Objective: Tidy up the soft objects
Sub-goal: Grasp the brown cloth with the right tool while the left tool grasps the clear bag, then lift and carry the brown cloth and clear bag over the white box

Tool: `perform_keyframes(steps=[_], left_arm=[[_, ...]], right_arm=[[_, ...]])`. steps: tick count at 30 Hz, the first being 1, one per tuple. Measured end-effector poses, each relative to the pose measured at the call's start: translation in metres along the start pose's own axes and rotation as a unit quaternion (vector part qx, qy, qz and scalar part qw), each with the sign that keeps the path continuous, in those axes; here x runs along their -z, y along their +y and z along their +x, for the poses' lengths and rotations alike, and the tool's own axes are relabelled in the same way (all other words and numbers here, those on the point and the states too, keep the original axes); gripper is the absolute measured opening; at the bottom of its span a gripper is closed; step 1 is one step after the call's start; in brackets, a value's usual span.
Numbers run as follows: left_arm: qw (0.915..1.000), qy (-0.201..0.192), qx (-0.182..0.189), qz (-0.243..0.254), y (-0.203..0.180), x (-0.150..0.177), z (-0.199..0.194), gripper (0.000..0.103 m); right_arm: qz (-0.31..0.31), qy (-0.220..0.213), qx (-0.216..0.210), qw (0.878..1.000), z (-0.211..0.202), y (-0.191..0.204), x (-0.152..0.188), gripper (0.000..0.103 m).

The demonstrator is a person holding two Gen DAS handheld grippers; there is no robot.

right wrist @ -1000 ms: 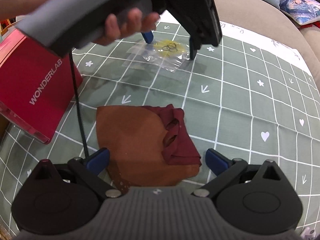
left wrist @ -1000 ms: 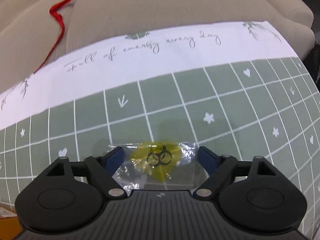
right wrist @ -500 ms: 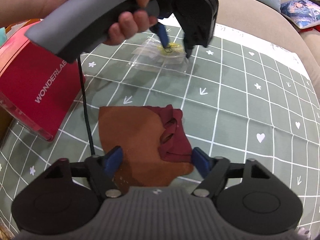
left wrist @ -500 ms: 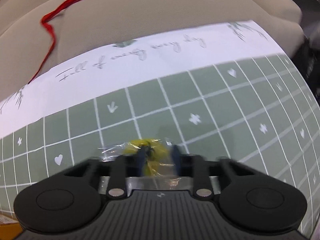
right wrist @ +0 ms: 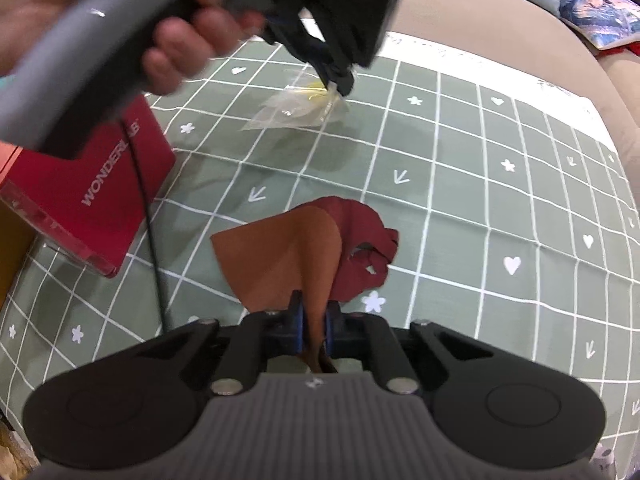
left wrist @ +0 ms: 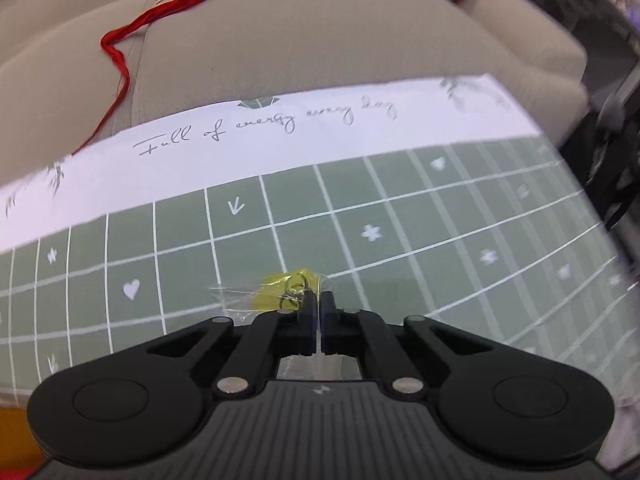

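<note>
My left gripper (left wrist: pixel 319 304) is shut on a clear plastic bag (left wrist: pixel 276 294) with a yellow label and black rings inside. In the right wrist view that left gripper (right wrist: pixel 340 80) holds the bag (right wrist: pixel 292 110) lifted above the green checked cloth (right wrist: pixel 460 200), hanging crumpled. My right gripper (right wrist: pixel 314 320) is shut on the near edge of a brown cloth piece (right wrist: pixel 288 256), which bends upward. A dark red cloth piece (right wrist: pixel 360 240) lies just behind and right of it, touching it.
A red box (right wrist: pixel 92 196) marked WONDERLAB sits at the left of the cloth. A hand (right wrist: pixel 180 44) grips the left tool, its cable (right wrist: pixel 148 220) hanging down. A beige sofa (left wrist: pixel 320 40) with a red ribbon (left wrist: pixel 160 12) lies beyond the cloth's white border (left wrist: pixel 280 136).
Both grippers went from open to shut. The left one closed on the plastic bag and lifted it off the cloth. The right one closed on the brown cloth edge, which now curls up.
</note>
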State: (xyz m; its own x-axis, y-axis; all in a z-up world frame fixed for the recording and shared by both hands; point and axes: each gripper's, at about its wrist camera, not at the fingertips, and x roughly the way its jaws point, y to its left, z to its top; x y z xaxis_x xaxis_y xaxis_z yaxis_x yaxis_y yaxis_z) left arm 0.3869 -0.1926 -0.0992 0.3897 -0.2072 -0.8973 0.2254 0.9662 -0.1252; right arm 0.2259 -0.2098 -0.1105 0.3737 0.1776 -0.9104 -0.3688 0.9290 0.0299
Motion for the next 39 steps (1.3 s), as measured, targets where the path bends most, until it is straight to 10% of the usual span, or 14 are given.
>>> perform_keyframes(steps=[11, 19, 30, 39], left_arm=[[0.9946, -0.053, 0.084, -0.032, 0.026, 0.013, -0.104, 0.001], [0.9935, -0.083, 0.05, -0.059, 0.093, 0.043, -0.207, 0.001], [0.9868, -0.107, 0.004, -0.121, 0.206, 0.128, -0.289, 0.001], [0.984, -0.068, -0.036, -0.161, 0.279, 0.217, -0.284, 0.002]], right_arm=[[0.043, -0.03, 0.037, 0.998, -0.028, -0.005, -0.005, 0.007], [0.078, -0.094, 0.052, 0.991, -0.095, 0.01, -0.026, 0.007], [0.003, -0.186, -0.017, 0.982, -0.172, 0.125, -0.066, 0.007], [-0.097, -0.132, -0.101, 0.981, -0.145, 0.233, -0.081, 0.007]])
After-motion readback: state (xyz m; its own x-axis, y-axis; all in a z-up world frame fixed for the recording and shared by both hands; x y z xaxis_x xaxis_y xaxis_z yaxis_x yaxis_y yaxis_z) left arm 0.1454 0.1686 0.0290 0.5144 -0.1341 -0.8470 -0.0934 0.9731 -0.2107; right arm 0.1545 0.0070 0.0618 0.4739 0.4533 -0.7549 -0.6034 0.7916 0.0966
